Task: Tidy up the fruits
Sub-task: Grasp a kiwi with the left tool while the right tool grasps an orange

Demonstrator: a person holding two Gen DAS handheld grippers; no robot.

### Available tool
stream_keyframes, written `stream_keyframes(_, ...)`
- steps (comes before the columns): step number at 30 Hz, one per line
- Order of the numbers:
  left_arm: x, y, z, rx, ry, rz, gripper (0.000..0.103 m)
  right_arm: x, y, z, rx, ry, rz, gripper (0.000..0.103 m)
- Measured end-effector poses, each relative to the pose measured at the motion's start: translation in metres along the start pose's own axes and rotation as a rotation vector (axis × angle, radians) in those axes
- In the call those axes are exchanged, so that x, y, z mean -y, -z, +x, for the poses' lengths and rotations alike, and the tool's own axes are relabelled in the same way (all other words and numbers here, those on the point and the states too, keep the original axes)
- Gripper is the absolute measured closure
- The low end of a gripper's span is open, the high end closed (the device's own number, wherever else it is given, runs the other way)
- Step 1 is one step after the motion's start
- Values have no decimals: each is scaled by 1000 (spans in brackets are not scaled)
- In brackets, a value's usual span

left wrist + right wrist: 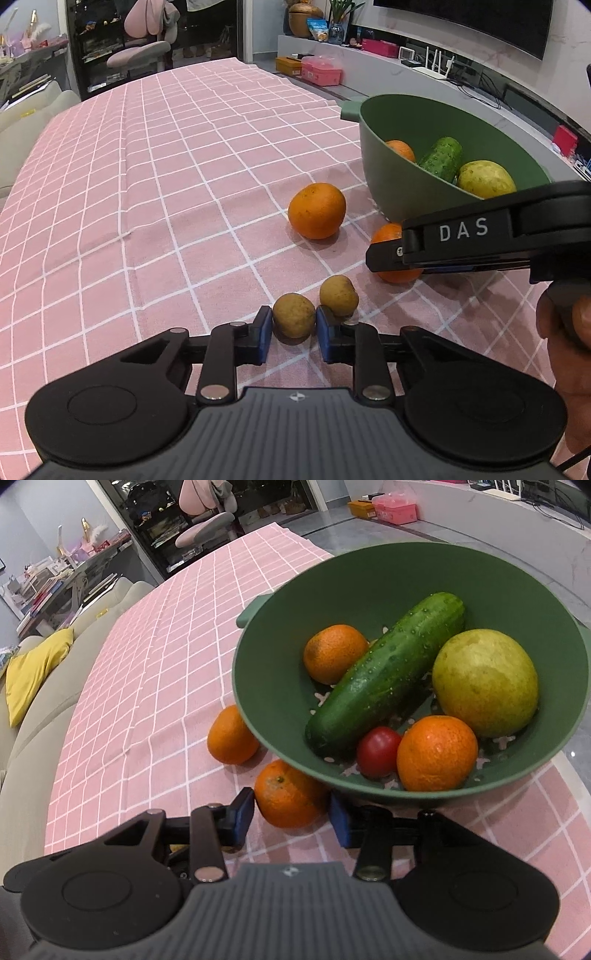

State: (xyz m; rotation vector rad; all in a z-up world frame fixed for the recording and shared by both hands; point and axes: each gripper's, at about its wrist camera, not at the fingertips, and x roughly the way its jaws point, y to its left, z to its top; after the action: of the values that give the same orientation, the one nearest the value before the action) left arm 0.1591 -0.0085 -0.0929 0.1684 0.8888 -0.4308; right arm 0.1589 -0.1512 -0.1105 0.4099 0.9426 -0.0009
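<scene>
Between your left gripper's (294,329) blue pads sits a small brown fruit (293,315); the jaws bracket it closely, though you cannot tell if they press it. Its twin (338,295) lies just beyond the right pad. Your right gripper (291,814) stands wide open around an orange (290,794), which lies dead ahead, tucked against the bowl's (266,701) near wall; only the left pad looks close to touching. Another orange (231,735) rests further along the cloth (147,686). Inside the bowl lie a cucumber (384,674), oranges, a tomato and a pale green fruit.
</scene>
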Motion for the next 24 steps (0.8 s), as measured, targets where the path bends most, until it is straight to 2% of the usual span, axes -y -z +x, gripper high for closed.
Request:
stream_keyframes(8, 3, -1, -7, -4, 8, 20, 75, -4, 0, -2, -16, -27, -32, 63)
stream_keyframes(24, -3, -9, -49, 37, -39, 4, 75, -27, -5, -31, 10, -104, -93, 63)
